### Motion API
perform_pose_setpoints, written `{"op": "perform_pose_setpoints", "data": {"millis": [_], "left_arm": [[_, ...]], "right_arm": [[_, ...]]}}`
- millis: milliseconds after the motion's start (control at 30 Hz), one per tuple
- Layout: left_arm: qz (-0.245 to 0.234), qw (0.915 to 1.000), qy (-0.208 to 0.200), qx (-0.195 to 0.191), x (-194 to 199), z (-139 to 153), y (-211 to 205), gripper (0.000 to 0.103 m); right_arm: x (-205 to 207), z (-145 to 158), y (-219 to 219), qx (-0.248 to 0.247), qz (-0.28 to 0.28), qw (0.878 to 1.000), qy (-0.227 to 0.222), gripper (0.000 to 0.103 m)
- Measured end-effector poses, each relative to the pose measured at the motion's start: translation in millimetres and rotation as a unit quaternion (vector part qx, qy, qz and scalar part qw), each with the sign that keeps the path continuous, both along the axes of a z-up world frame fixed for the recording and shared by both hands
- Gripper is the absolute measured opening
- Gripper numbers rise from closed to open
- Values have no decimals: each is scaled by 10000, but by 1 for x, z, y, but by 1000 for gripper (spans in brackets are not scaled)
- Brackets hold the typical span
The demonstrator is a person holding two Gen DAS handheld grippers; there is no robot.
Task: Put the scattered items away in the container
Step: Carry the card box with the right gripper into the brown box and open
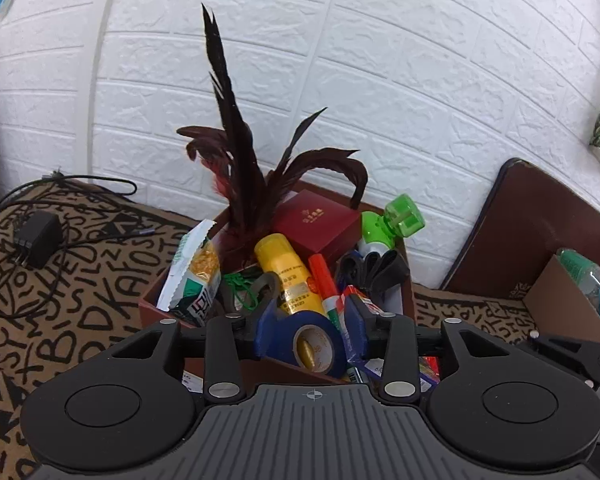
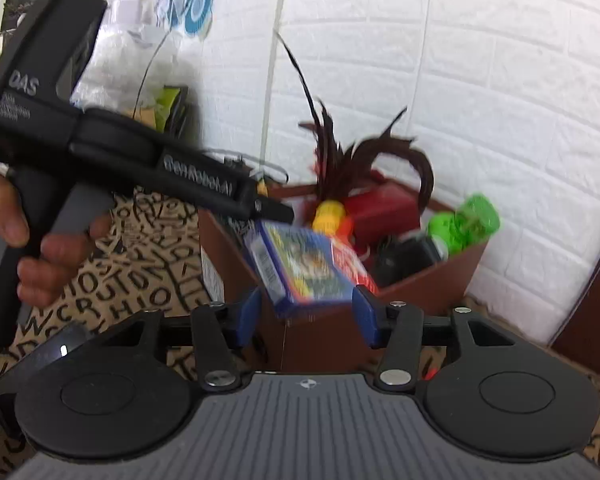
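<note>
The left tool is hanging apart around a blue tape roll above the crowded brown box. The right tool is standing apart too; a blurred blue packet, seemingly unpinched, is lying between its fingers at the box's rim.

The left wrist camera sits just behind its own fingers, angled down and close over the brown box, with the white brick wall at twelve o'clock. The right wrist camera looks from farther back, the box at twelve to one o'clock. Both share the dark feathers and the green bottle.
</note>
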State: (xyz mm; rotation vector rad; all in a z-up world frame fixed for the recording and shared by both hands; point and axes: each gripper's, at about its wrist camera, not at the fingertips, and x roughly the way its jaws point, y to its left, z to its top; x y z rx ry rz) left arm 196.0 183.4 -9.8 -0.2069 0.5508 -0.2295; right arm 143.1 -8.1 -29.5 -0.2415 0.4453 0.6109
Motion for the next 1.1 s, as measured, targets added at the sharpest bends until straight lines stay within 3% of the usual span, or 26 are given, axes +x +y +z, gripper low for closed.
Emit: {"op": "perform_pose_setpoints", "data": {"millis": [100,167,267,400,467,567,667,833,967,1033,1100], "left_arm": [[53,9999,9,-110,-3,2,6,65],[30,9999,27,-163,-5,4,7,65],[-190,9997,80,-114,-8,4,2,63],[-455,9987,125,184,-6,-2,-13,43],[-399,9989,139,219,-2,-6,-18,41],[-410,9986,248,225,9,-9,-24,27],[-406,9979,387,315,21,-20,-32,23],[-459,9979,283,371,24,-21,-37,25],[-479,9978,242,392,22,-22,-36,27],[-491,9980,253,323,21,-22,-36,47],[-497,9982,262,219,15,-20,-36,78]], "right_arm": [[-2,-1,-2,85,60,9999,125,50],[-1,0,1,60,109,9998,141,42],[-4,0,4,-15,128,9999,46,40],[-2,1,5,-77,90,9999,19,39],[3,0,8,-155,55,9998,61,36],[9,1,10,-154,131,9998,58,37],[12,2,14,-158,187,9997,46,37],[18,0,15,-4,216,9997,106,39],[22,-1,12,134,139,9996,202,49],[22,-1,12,145,103,9996,228,51],[19,0,12,107,66,9998,173,61]]}}
